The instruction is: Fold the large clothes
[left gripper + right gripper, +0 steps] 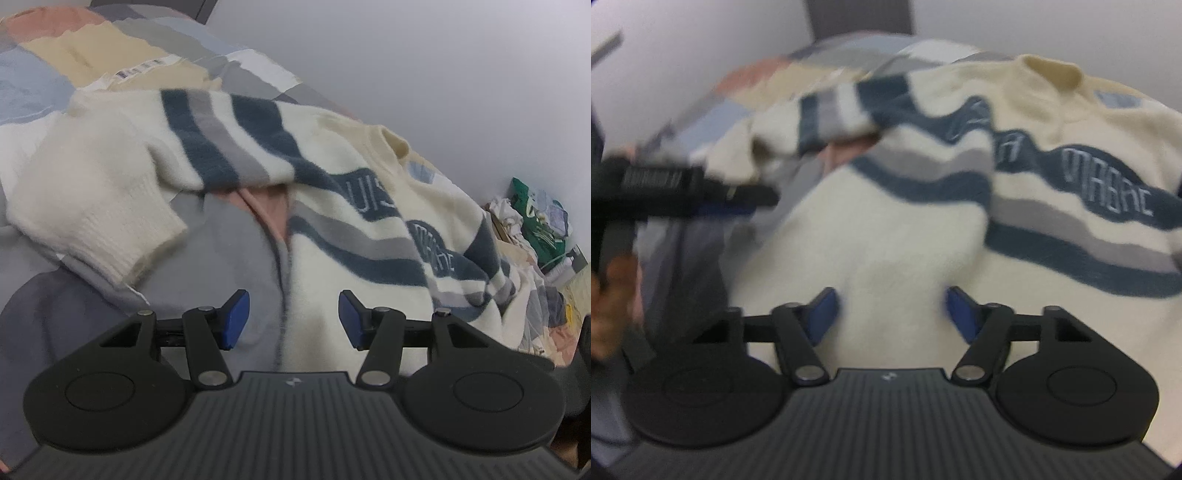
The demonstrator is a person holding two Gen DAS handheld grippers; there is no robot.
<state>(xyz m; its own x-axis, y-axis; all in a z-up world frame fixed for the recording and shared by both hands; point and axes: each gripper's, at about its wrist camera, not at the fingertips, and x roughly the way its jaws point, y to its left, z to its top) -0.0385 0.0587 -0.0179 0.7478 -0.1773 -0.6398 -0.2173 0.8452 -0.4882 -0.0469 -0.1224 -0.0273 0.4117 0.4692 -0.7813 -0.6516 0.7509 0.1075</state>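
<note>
Your left hand-held gripper (293, 319) gapes empty over the sweater (332, 236) hem's left edge; your right hand-held gripper (890, 314), also spread wide, hovers above its cream body on the bed (92, 66).

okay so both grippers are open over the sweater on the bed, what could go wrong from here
1. The left gripper hangs over the sweater edge where it meets the quilt; closing there might pinch the quilt too.
2. One sleeve lies spread far to the side, so it may drag or bunch during a fold.
3. The right gripper sits close to the left one, so they could collide.
</note>
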